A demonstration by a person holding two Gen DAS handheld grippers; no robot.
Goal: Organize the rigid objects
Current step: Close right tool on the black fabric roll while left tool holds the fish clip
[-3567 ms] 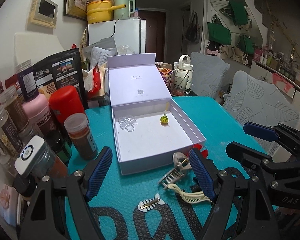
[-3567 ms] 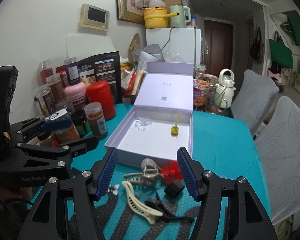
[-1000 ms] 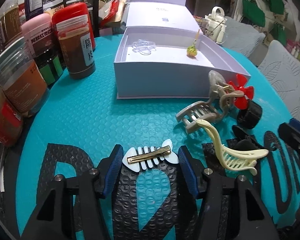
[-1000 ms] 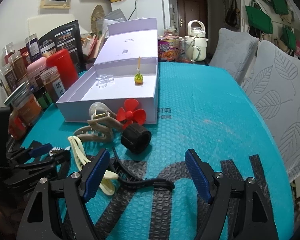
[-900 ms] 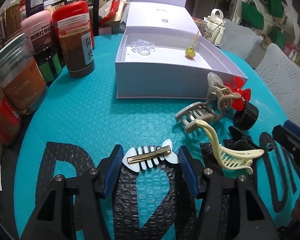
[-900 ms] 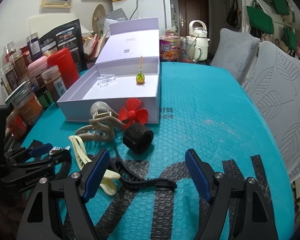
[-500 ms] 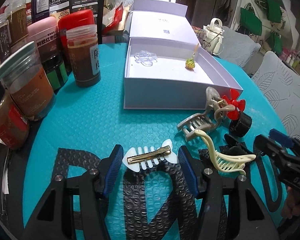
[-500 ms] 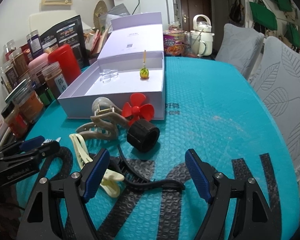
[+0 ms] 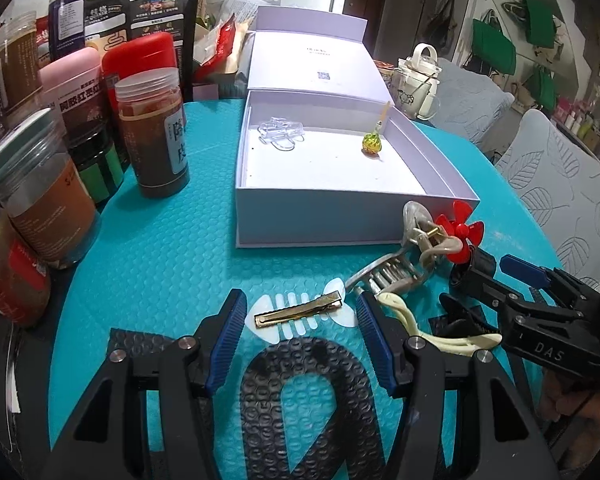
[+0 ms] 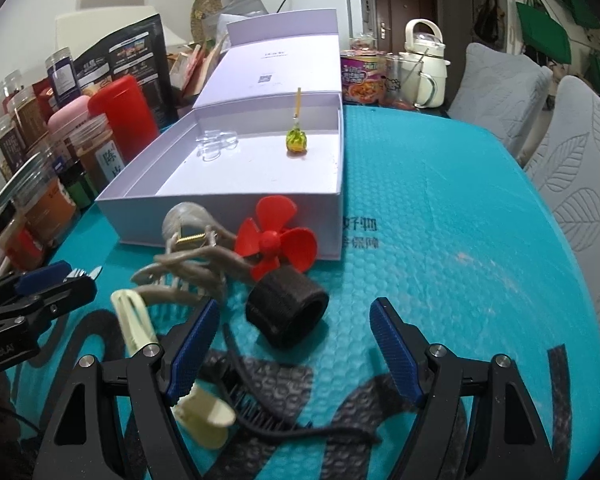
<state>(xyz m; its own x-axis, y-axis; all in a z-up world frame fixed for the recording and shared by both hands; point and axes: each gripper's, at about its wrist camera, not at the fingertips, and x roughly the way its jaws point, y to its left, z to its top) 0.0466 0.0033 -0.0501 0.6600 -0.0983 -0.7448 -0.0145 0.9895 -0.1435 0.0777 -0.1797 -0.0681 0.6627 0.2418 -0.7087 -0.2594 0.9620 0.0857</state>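
Left wrist view: left gripper [image 9: 300, 314] low over the counter [image 9: 160, 248], jaws part-way apart and straddling the fishbone clip [image 9: 302, 312]. Clip lying flat on the mat, gold bar running crosswise from one pad toward the other, slightly tilted up to the right; a small gap visible at each end, so not yet pinched. Long axis along the closing line rather than across it, meaning a squeeze would catch the clip by its ends. Box [image 9: 320, 220] ahead, open, already holding a clear clip [image 9: 280, 134] and a green charm [image 9: 371, 142]. Grey claw clip [image 9: 400, 268], red fan [image 9: 462, 236] and cream clip [image 9: 420, 328] off to the right, nearer the right gripper [image 9: 500, 276], seen entering from that side.

Right wrist view: right gripper [image 10: 294, 336] wide apart and empty, angled down at the counter. Black roll [image 10: 286, 306] just ahead of the fingertips, a little left of centre, lying on its side with its open end toward the camera; red fan touching it behind. Black comb [image 10: 260, 408] under the gripper, cream clip by the left finger. Likely next for this hand: the roll, reachable by a short push forward. Left gripper visible at the far left edge, by the fishbone clip's tip.
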